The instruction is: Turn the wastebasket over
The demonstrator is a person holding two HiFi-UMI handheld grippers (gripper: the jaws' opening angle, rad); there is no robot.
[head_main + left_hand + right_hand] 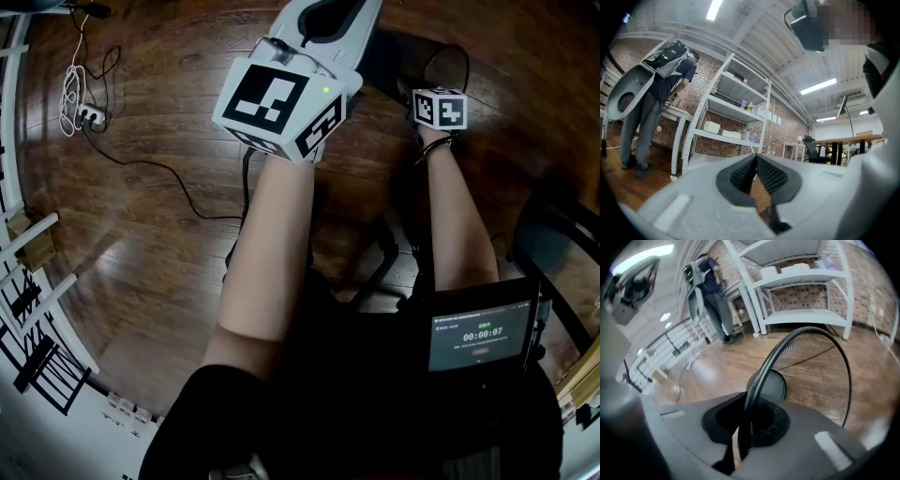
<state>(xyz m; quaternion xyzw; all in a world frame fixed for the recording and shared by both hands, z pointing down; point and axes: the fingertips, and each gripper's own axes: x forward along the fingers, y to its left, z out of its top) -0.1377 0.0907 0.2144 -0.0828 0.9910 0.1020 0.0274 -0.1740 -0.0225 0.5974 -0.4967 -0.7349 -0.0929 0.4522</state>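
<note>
Gripping the rim (761, 364) of the sideways basket (815, 376) over the floor (717, 366), the right gripper (746, 425) should roll it slowly and firmly, as the left gripper (756, 171), jaws together on nothing, lends no support.

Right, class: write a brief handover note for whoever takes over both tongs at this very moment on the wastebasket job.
Left tongs: shut, nothing in them, aimed at the shelves across the room, away from the job.
Right tongs: shut on the black rim of the wire-mesh wastebasket.
Wastebasket: tipped on its side above the wooden floor, with its mouth toward the right tongs and its solid base farther off. Whether it touches the floor cannot be told.
Done: rim gripped, basket tipped.
Left: turn it until the mouth faces the floor, set it down, let go.
</note>
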